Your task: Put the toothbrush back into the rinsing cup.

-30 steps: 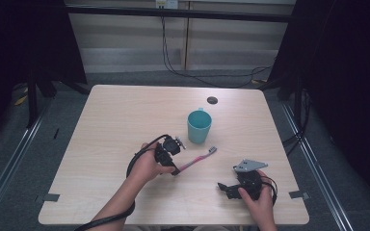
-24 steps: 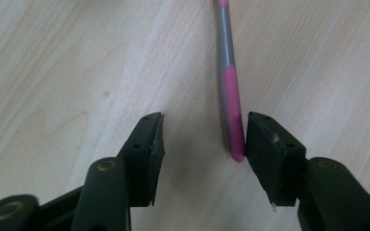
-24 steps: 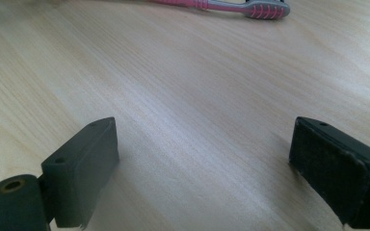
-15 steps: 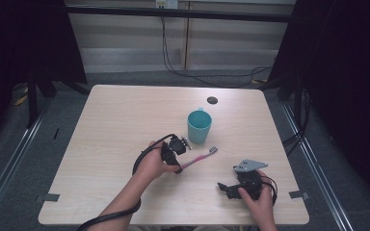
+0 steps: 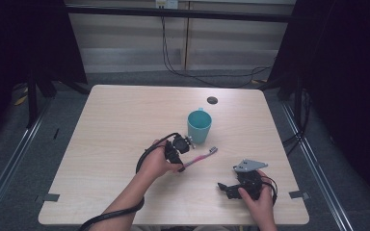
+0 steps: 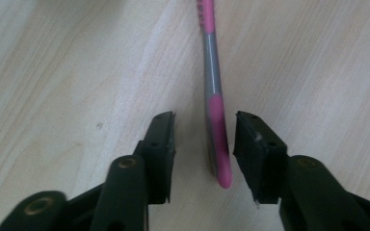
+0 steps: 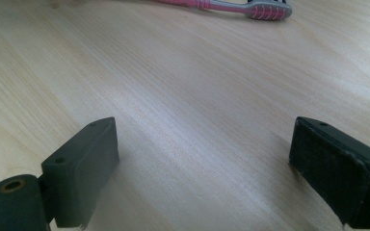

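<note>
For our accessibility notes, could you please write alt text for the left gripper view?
The left gripper points down at a pale wooden table, its two black jaws open on either side of the handle end of a pink and grey toothbrush. The toothbrush lies flat and runs up out of the top of the view.

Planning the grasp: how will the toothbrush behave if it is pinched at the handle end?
The toothbrush looks thin, so probably light and fairly stiff. Its rounded handle lies flat on the table between the open jaws of the left hand-held gripper, nearer one jaw, so it may twist or slip.
</note>
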Available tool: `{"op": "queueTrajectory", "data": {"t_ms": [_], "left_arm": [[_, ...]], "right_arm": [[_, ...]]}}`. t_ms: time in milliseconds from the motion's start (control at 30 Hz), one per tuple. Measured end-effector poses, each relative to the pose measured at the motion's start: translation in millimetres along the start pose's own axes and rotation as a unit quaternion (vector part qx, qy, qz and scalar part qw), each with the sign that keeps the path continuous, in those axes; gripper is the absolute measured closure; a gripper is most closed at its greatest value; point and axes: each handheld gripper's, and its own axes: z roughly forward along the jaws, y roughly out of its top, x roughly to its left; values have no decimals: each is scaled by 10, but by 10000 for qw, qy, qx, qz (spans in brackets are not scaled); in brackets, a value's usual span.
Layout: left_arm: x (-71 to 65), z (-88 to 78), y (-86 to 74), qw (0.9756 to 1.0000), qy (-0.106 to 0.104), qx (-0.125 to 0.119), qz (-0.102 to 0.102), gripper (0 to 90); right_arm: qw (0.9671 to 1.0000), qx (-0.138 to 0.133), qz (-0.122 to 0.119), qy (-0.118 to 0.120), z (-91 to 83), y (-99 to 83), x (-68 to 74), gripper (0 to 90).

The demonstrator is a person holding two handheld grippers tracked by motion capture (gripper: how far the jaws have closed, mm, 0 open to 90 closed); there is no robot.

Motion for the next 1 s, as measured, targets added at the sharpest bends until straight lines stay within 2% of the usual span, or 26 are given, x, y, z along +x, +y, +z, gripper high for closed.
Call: {"op": "queueTrajectory", "data": {"t_ms": [233,267,300,333,367,433,633,700,733,867,967,1000], "left_arm": [[-20,45,41,10000,23,57,5,661],[-27,47,47,10000,68,69,10,700],[-30,47,53,9999,78,96,31,700],[-36,47,63,9998,135,155,70,757],[-41,48,67,9996,169,189,84,757],[-45,47,78,9996,150,238,50,811],[-80,50,104,9990,146,403,110,819],[-83,49,98,9991,144,390,94,819],[-80,44,78,9993,150,341,9,820],[-74,31,36,9996,65,258,-121,820],[-79,-25,2,9999,25,16,-162,820],[-79,-25,2,9999,25,16,-162,820]], "right_arm": [[10000,1,1,1,0,0,0,94],[10000,0,0,0,0,0,0,94],[10000,0,0,0,0,0,0,94],[10000,3,2,0,0,0,0,94],[10000,3,2,0,0,0,0,94],[10000,3,4,0,0,0,1,94],[10000,0,2,0,0,0,0,94],[10000,10,16,0,-2,0,2,94],[10000,2,4,-1,0,0,0,94],[10000,1,1,-1,0,0,0,94],[10000,2,1,1,0,0,1,94],[10000,2,0,-1,0,0,1,94]]}}
